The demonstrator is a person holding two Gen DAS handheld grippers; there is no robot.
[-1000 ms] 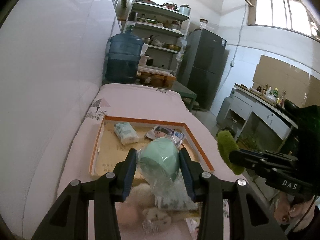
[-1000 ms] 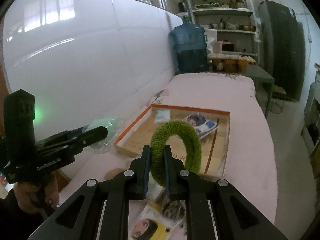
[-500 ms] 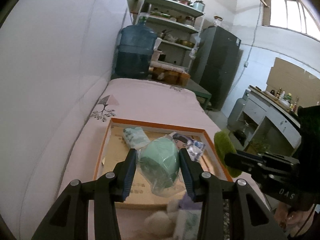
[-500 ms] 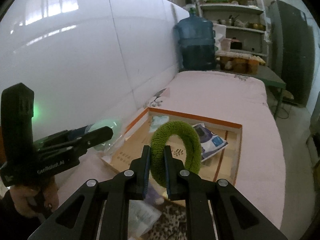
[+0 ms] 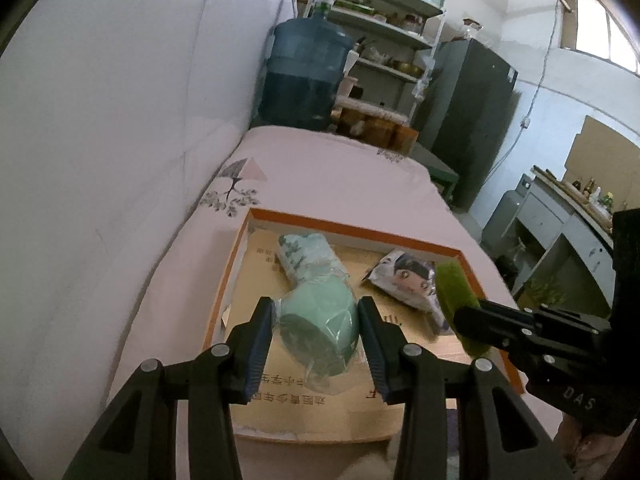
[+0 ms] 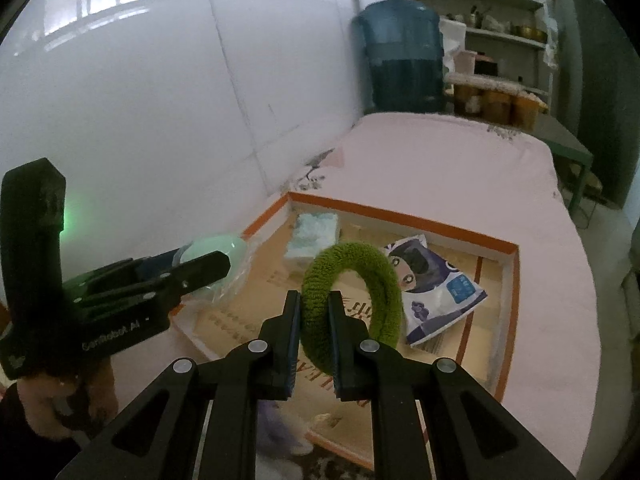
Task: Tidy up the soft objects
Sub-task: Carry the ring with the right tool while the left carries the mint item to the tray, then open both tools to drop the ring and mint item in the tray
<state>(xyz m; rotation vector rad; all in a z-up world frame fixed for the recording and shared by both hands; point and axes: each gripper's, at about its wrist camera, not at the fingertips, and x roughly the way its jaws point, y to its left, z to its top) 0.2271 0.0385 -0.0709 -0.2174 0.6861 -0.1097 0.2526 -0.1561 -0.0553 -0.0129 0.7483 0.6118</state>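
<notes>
My left gripper [image 5: 316,320] is shut on a mint green soft object in a clear plastic bag [image 5: 320,328], held above the near left part of an orange-rimmed cardboard box [image 5: 348,228]. My right gripper [image 6: 314,312] is shut on a fuzzy green ring [image 6: 356,280], held over the box [image 6: 400,213]; the ring also shows in the left wrist view [image 5: 456,292]. Inside the box lie a pale blue tissue pack [image 5: 308,252] and a printed pouch with a cartoon face [image 5: 404,276]. The mint object also shows in the right wrist view [image 6: 212,250].
The box sits on a pink bedsheet [image 5: 320,168] beside a white wall [image 5: 120,120]. A blue water jug [image 5: 308,76], shelves [image 5: 384,20] and a dark fridge [image 5: 472,112] stand beyond the bed. More soft items [image 6: 280,432] lie blurred in front of the box.
Both grippers have moved forward with their loads, from over the pile of loose items to over the box. Both stay shut.
</notes>
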